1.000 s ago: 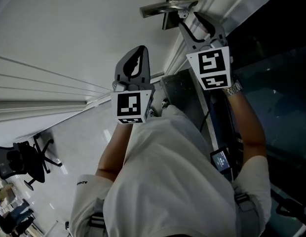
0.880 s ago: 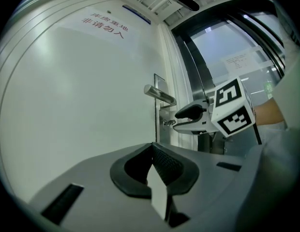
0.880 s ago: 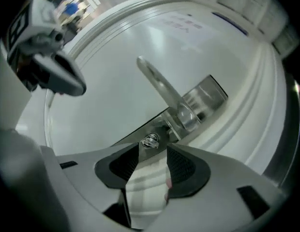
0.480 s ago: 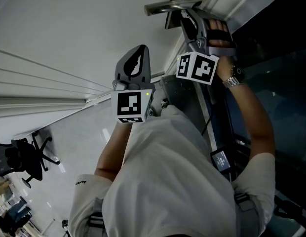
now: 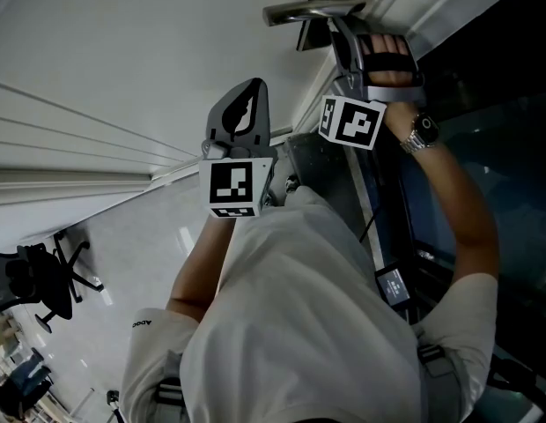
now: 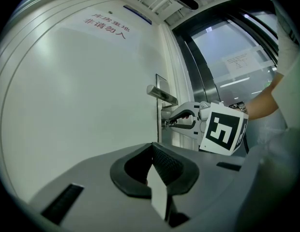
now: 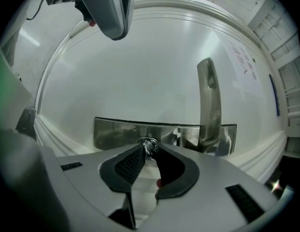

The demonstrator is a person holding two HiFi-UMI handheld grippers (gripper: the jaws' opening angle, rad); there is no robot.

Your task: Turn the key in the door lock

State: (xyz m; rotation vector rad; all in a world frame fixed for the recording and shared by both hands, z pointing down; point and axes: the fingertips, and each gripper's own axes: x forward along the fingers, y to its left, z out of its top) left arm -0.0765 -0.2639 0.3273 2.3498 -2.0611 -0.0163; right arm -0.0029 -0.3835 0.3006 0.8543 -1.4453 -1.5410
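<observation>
Left tongs (image 5: 248, 91), pressed together and empty, point level at the door (image 5: 123, 33). At two o'clock from them in the head view, the right tongs (image 7: 149, 151) have just been closing and pinch the key (image 7: 150, 145) in the lock plate (image 7: 116, 132). The handle (image 7: 210, 95) is at two o'clock of the key.

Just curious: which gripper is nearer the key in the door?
Right. The right gripper's jaws have just been closing on the key; the left gripper hangs back, off the door.
</observation>
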